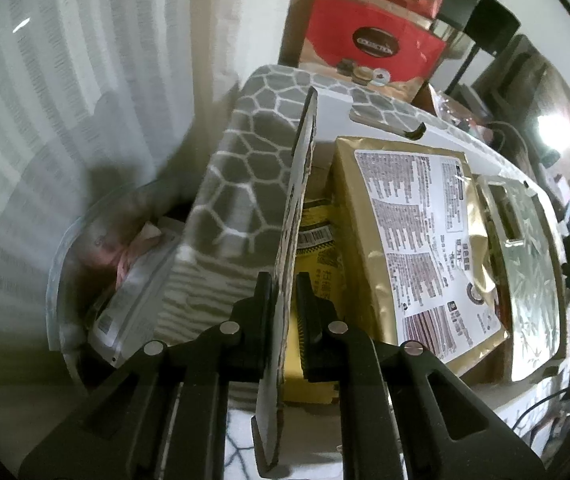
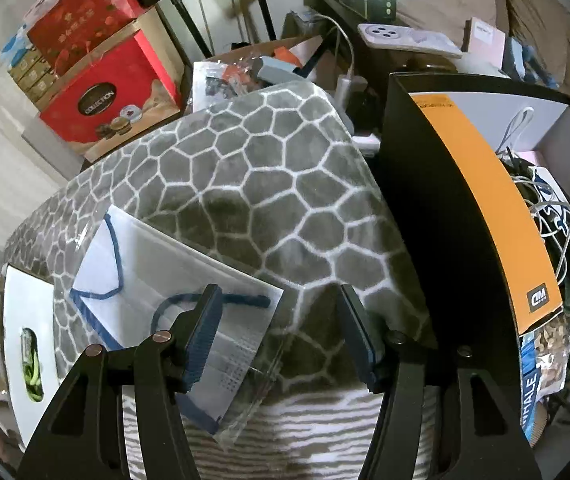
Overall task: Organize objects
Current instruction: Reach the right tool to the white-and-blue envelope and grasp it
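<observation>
My left gripper is shut on the edge of a thin white cardboard flap of a box, held upright on edge. Inside that box lie a gold packet with a white label, a yellow packet and a silvery packet. My right gripper is open above a grey cushion with a white honeycomb pattern. A face mask in a clear wrapper lies on the cushion under my right gripper's left finger. The cushion also shows in the left wrist view.
A red gift box sits behind the cushion, also in the left wrist view. A black and orange box holding cables stands at the right. A white box with a cut-out handle is at the left. White curtains hang at the left.
</observation>
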### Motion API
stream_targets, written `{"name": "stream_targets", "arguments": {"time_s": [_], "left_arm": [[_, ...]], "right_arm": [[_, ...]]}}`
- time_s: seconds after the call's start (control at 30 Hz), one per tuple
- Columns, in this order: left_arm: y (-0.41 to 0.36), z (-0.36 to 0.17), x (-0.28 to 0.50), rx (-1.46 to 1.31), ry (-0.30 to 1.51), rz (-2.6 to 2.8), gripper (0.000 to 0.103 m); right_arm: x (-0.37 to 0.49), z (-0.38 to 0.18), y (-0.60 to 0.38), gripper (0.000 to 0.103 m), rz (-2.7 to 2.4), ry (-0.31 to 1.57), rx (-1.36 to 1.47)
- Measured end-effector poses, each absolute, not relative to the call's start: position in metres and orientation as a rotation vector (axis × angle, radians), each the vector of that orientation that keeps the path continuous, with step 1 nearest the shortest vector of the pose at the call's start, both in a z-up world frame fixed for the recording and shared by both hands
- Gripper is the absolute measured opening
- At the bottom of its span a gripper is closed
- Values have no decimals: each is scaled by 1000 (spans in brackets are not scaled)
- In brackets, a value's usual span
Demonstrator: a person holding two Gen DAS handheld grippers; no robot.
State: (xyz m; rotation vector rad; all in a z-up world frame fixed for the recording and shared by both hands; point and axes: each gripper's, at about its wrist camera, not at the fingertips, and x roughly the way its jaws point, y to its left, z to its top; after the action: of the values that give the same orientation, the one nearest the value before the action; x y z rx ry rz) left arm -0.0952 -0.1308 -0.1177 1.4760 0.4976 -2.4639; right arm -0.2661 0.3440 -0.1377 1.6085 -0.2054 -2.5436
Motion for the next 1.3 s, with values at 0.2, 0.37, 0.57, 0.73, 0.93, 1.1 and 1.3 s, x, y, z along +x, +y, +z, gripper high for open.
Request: {"name": "stream_targets", "arguments": {"time_s": [0.2,0.37,0.57,0.73,0.93,1.1,1.3], "left_arm": [[-126,-117,-97,1480,501,-2466,11],[-126,-116,-98,1480,502,-2465,11],[-126,-116,-98,1480,506,-2468,11],[-125,-116,-98,1479,506,-2468,11],[-123,-116,-99,1478,481,-2477,11],[-124,-116,-101,1479,483,-2480,11],[-128,-118,-102,1476,497,-2485,11]], "right_arm": [[-266,-136,345,29,-2442,-369,1587],[-264,-137,342,21,-2321,-517,1552],[-264,-131,328,19,-2348,-426,1525],[-278,-116,323,61,-2547,-148,1452],[-296,-140,328,53,-2431,-67,1565],[-281,-142,317,52,-2328,49,1521],[-253,-142,302,16,-2151,104,1520]]}}
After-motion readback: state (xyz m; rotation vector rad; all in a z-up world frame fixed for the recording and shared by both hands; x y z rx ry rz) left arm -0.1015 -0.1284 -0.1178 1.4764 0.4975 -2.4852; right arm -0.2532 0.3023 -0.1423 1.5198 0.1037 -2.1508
